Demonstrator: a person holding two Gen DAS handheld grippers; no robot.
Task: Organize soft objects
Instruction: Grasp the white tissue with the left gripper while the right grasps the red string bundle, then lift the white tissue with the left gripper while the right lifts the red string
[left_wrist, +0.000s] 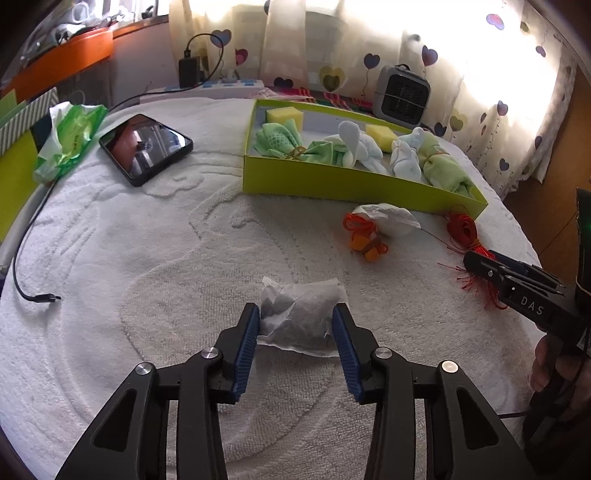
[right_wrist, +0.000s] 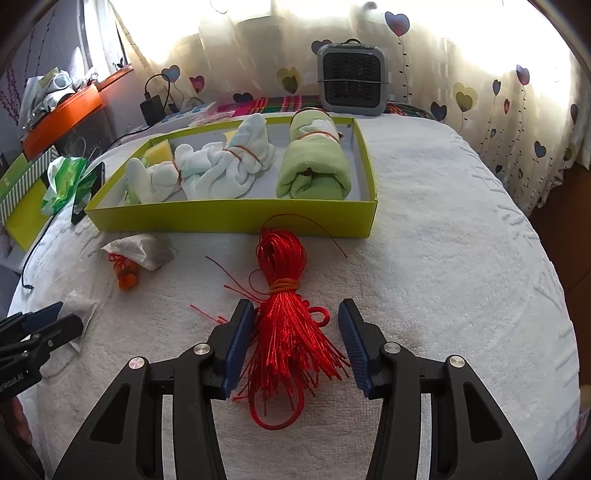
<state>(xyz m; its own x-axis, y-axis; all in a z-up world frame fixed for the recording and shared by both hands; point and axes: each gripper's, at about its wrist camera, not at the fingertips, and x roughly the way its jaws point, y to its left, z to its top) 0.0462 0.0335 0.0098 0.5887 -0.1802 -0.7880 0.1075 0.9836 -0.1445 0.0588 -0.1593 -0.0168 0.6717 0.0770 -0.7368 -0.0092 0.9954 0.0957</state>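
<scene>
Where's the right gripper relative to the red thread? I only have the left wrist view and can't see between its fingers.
Observer: The right gripper straddles the red thread bundle, which lies on the white towel. Its jaws are open, with no grip yet.
Operator: Centred?
Observer: No. The bundle lies against the pad on the picture's left, and a clear gap remains to the other pad.
Operator: Is the bundle tied?
Observer: Yes. An orange rubber band wraps it just beyond the fingertips, and the loose ends fan out toward the camera.
</scene>
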